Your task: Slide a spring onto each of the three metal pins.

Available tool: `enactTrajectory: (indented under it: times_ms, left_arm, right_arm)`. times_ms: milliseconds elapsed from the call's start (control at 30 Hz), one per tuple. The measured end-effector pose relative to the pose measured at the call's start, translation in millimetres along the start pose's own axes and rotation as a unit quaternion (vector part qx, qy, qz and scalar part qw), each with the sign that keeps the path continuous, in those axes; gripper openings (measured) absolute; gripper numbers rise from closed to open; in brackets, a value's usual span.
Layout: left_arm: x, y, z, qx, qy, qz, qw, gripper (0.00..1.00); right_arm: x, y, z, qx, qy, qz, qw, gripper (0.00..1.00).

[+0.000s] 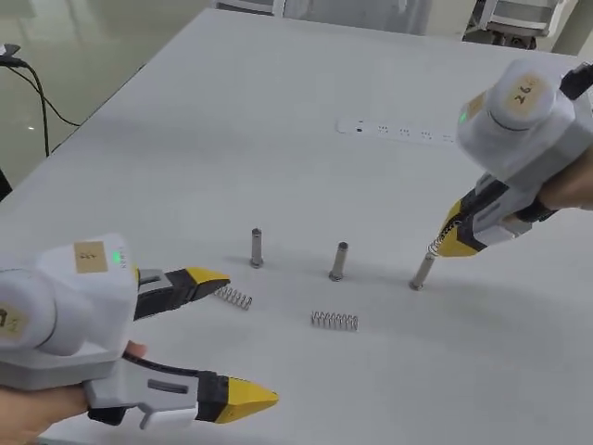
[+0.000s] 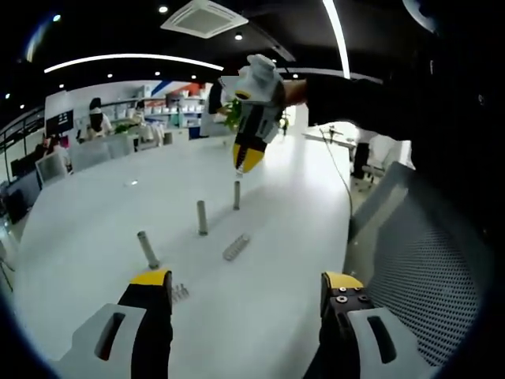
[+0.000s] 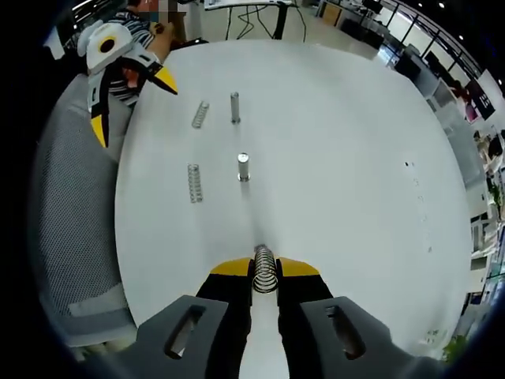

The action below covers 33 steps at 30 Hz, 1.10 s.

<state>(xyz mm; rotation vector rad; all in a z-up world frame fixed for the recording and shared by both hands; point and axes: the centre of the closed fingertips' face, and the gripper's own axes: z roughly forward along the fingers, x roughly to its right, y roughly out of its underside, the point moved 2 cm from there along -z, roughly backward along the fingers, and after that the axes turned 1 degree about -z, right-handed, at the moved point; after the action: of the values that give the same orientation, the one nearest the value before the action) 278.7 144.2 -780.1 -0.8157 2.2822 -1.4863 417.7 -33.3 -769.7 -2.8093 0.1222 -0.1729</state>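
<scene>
White tabletop (image 1: 278, 111) under you, and your right claw (image 1: 451, 243) is clamped on a held spring (image 1: 437, 245), poised right at the top of the right pin (image 1: 422, 273). The coil hangs tilted, its lower end just at that pin's tip; whether the two are touching, I can't tell. In the right gripper view the coil is pinched between the yellow jaw tips, its open end facing the camera.

Along the row, the middle pin (image 1: 339, 261) and the left pin (image 1: 257, 248) both stand upright and bare, well apart from each other. Two more coils lie flat on the tabletop. The near spring (image 1: 334, 321) rests just in front of the middle pin. The far-left spring (image 1: 233, 297) lies near the foot of the left pin, just beside the upper jaw of your left claw (image 1: 227, 338). That left claw is spread wide with nothing in it, down at the near-left of the head view, your fingers wrapped around its body. A white power strip (image 1: 398, 132) lies well beyond the pins.
</scene>
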Motion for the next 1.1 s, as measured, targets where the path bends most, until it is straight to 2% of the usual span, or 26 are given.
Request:
enactTrajectory:
  times_ms: [667,1000,1100]
  left_arm:
    - [1.2,1.1,0.0,-0.003,0.0,0.001,1.0,0.71]
    - [1.8,2.0,0.5,-0.005,0.002,0.0,1.0,0.7]
    - [1.8,2.0,0.7,-0.005,0.002,0.001,1.0,0.7]
  right_arm:
    - [3.1,5.3,18.5,-0.031,-0.02,-0.006,0.9993,0.09]
    - [3.4,7.1,30.1,-0.053,-0.032,-0.005,0.9981,0.09]
    - [1.7,10.2,36.6,-0.068,-0.035,-0.009,0.997,0.09]
